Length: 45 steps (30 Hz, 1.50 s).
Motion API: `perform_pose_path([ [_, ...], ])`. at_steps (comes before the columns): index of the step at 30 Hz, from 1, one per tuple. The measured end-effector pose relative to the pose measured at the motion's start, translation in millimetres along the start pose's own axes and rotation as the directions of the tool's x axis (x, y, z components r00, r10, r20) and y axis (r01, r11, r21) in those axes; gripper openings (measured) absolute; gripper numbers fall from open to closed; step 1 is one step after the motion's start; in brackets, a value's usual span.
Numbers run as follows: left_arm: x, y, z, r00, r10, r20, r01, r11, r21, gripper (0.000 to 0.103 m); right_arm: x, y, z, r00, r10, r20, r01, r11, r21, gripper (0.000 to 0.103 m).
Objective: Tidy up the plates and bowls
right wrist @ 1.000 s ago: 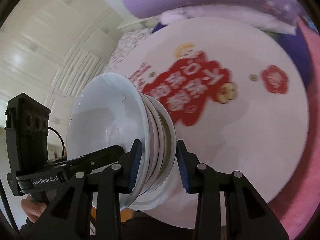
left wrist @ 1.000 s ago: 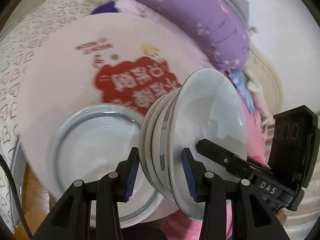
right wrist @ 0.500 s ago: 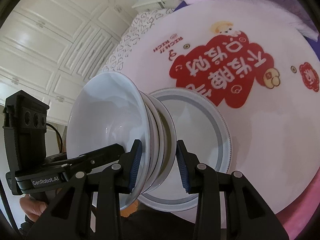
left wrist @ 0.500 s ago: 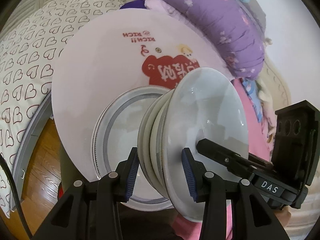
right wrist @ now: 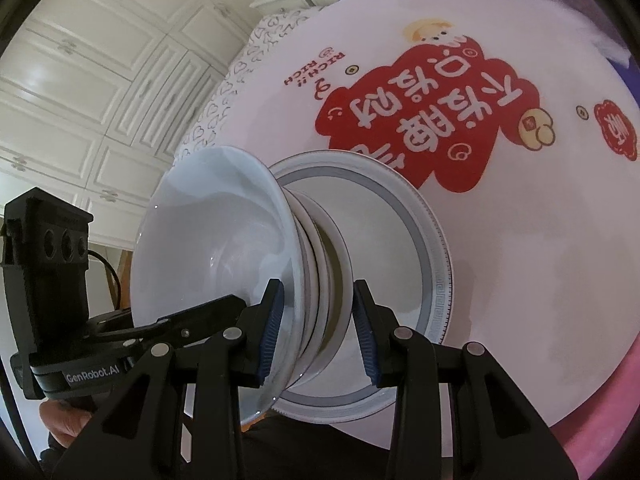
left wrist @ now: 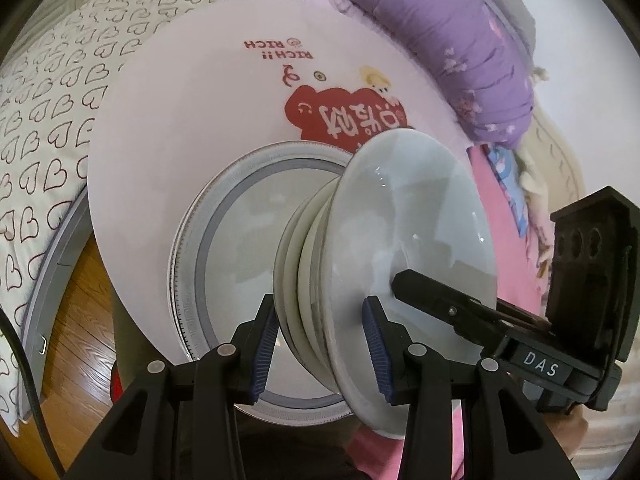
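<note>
Stack of bowls (left wrist: pixel 400 264), nested and held between both tongs over the grey-rimmed plate (left wrist: pixel 240 216), which lies on the near part of the round table (left wrist: pixel 192 92). The left tongs (left wrist: pixel 320 354) are clenched on the stack's rim from one side, blue pads pressing the outermost and innermost bowls; the right tongs (right wrist: pixel 316 330) grip the opposite rim in the same way. Whether the lowest bowl already touches the plate cannot be told.

Risk, as a judgement: the bowls are pinched only at two rim points, so uneven release or a tilt of one hand could let inner bowls slide apart or strike the plate's rim hard. An off-centre descent could also tip the plate.

Edges and room: the plate sits near the table's near edge, with wooden floor (left wrist: pixel 68 320) below on the left and pink cloth (right wrist: pixel 592 420) on the right. The far table surface, bearing a red printed design (right wrist: pixel 432 120), is open. A heart-patterned bed (left wrist: pixel 36 120) and purple bedding (left wrist: pixel 460 32) lie beyond.
</note>
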State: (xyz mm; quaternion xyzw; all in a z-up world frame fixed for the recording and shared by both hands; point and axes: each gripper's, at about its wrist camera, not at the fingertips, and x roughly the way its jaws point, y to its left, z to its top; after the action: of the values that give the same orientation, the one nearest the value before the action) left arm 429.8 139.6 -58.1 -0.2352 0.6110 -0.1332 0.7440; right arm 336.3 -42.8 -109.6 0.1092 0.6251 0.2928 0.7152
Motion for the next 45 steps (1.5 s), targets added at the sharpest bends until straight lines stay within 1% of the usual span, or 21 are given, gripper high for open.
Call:
perform_pose_path([
  [8, 2.9, -6.5, -3.9, 1.000, 0.022, 0.013, -0.022, 1.000, 0.021, 0.038, 0.5, -4.1, -1.3, 1.000, 0.020, 0.006, -0.020, 1.000, 0.014, 0.037],
  [10, 0.6, -8.8, -6.7, 0.999, 0.028, 0.027, -0.029, 0.999, 0.038, 0.046, -0.9, -3.4, -2.7, 1.000, 0.020, 0.022, -0.020, 1.000, 0.010, 0.038],
  [11, -2.1, -10.9, -8.2, 0.998, 0.040, 0.042, -0.043, 0.998, 0.053, 0.053, -3.0, -3.8, -3.5, 0.999, 0.027, 0.033, -0.027, 1.000, 0.013, 0.051],
  [12, -6.0, -12.5, -10.2, 0.997, 0.053, 0.063, -0.057, 0.996, 0.064, 0.062, -6.7, -6.3, -4.5, 0.998, 0.035, 0.056, -0.037, 0.999, 0.032, 0.073],
  [13, -10.7, -13.3, -11.3, 0.994, 0.062, 0.089, -0.067, 0.996, 0.066, 0.068, -11.5, -9.8, -4.9, 0.996, 0.021, 0.084, -0.025, 0.998, 0.051, 0.082],
  [14, -16.0, -14.2, -13.0, 0.990, 0.082, 0.118, -0.090, 0.993, 0.071, 0.070, -16.1, -12.6, -5.4, 0.993, 0.022, 0.112, -0.029, 0.998, 0.061, 0.098],
  [15, -21.0, -14.9, -14.6, 0.984, 0.101, 0.149, -0.114, 0.990, 0.078, 0.073, -20.4, -14.7, -5.7, 0.990, 0.033, 0.134, -0.042, 0.997, 0.067, 0.103],
  [16, -26.3, -15.5, -17.2, 0.976, 0.121, 0.180, -0.138, 0.987, 0.081, 0.079, -24.9, -17.1, -6.2, 0.987, 0.041, 0.153, -0.053, 0.996, 0.073, 0.103],
  [19, -45.0, -16.1, -28.8, 0.944, 0.168, 0.283, -0.198, 0.977, 0.078, 0.092, -42.6, -21.9, -10.5, 0.974, 0.028, 0.225, -0.048, 0.995, 0.086, 0.103],
  [22, -65.2, -19.1, -45.3, 0.898, 0.205, 0.389, -0.252, 0.965, 0.074, 0.096, -63.0, -22.0, -18.9, 0.956, 0.007, 0.295, -0.034, 0.996, 0.088, 0.103],
  [24, -78.4, -24.8, -59.9, 0.860, 0.217, 0.461, -0.286, 0.954, 0.085, 0.096, -76.7, -18.8, -26.6, 0.942, 0.004, 0.335, -0.033, 0.996, 0.078, 0.103],
  [25, -83.6, -29.9, -69.3, 0.834, 0.230, 0.502, -0.319, 0.943, 0.097, 0.096, -83.9, -16.1, -32.3, 0.934, -0.001, 0.358, -0.025, 0.997, 0.070, 0.103],
  [26, -90.4, -37.2, -81.5, 0.795, 0.251, 0.553, -0.367, 0.924, 0.108, 0.096, -91.5, -12.5, -39.8, 0.924, -0.012, 0.383, -0.012, 0.998, 0.060, 0.103],
  [30, -106.7, -57.4, -125.9, 0.711, 0.248, 0.658, -0.434, 0.891, 0.134, 0.102, -118.6, 8.3, -76.7, 0.874, -0.052, 0.483, 0.059, 0.998, 0.002, 0.103],
  [32, -114.8, -64.7, -149.3, 0.678, 0.228, 0.698, -0.443, 0.886, 0.141, 0.102, -127.5, 17.8, -96.0, 0.845, -0.071, 0.530, 0.098, 0.995, -0.023, 0.103],
  [33, -118.3, -67.2, -160.6, 0.666, 0.218, 0.714, -0.442, 0.886, 0.142, 0.102, -131.8, 23.2, -107.8, 0.829, -0.084, 0.553, 0.125, 0.991, -0.036, 0.103],
  [35, -126.8, -66.9, -179.6, 0.640, 0.200, 0.742, -0.439, 0.887, 0.139, 0.102, -136.5, 28.5, -122.1, 0.809, -0.101, 0.579, 0.159, 0.986, -0.049, 0.103],
  [36, -129.8, -66.5, -188.2, 0.630, 0.192, 0.753, -0.436, 0.889, 0.138, 0.102, -139.6, 31.4, -131.1, 0.791, -0.121, 0.600, 0.187, 0.981, -0.049, 0.103],
  [39, -135.6, -61.5, -215.1, 0.613, 0.171, 0.771, -0.428, 0.892, 0.143, 0.102, -147.3, 39.6, -154.2, 0.746, -0.160, 0.646, 0.254, 0.965, -0.055, 0.103],
  [42, -138.8, -53.5, -249.8, 0.585, 0.158, 0.795, -0.439, 0.886, 0.147, 0.102, -153.9, 51.1, -175.5, 0.703, -0.191, 0.685, 0.324, 0.944, -0.069, 0.103],
  [45, -137.1, -46.3, -275.4, 0.568, 0.156, 0.808, -0.437, 0.889, 0.136, 0.102, -159.9, 59.8, -195.1, 0.666, -0.192, 0.721, 0.347, 0.935, -0.071, 0.103],
])
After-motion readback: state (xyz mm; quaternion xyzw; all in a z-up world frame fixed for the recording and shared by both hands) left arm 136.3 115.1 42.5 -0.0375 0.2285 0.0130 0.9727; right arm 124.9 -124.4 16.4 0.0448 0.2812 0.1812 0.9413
